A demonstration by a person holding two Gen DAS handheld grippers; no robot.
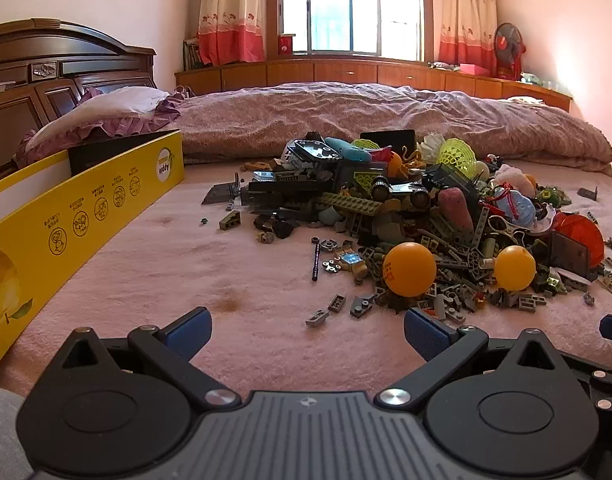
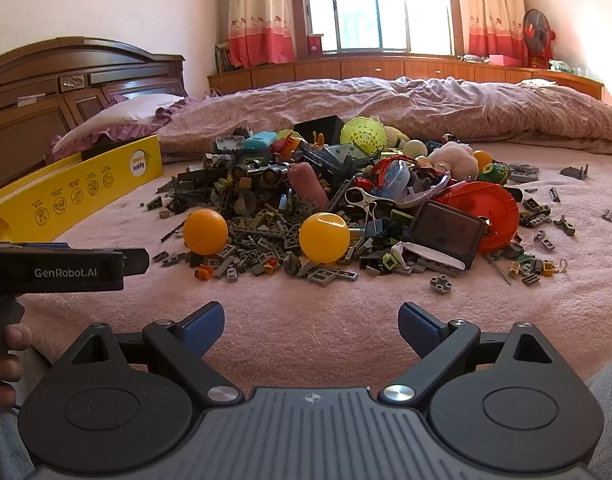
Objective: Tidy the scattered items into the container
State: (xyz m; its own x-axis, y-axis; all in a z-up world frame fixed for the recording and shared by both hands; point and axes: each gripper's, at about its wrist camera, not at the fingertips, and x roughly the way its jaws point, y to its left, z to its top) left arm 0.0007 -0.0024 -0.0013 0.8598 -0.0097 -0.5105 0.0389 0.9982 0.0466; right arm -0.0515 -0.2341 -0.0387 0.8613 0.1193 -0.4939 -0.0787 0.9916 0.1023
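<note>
A pile of small toys and building bricks (image 1: 418, 216) lies on the pink bed cover; it also shows in the right wrist view (image 2: 338, 200). Two orange balls (image 1: 410, 268) (image 1: 514, 267) rest at its near edge, seen again in the right wrist view (image 2: 205, 232) (image 2: 324, 238). A yellow cardboard box (image 1: 85, 216) stands at the left, also in the right wrist view (image 2: 77, 188). My left gripper (image 1: 308, 334) is open and empty, short of the pile. My right gripper (image 2: 310, 326) is open and empty, also short of the pile.
A red plastic dome (image 2: 490, 208) and a dark tray (image 2: 446, 232) lie at the pile's right. Loose bricks (image 2: 542, 216) are scattered right of it. A rumpled quilt (image 1: 386, 120) and pillow (image 1: 105, 108) lie behind. The left gripper's body (image 2: 65, 266) reaches in from the left.
</note>
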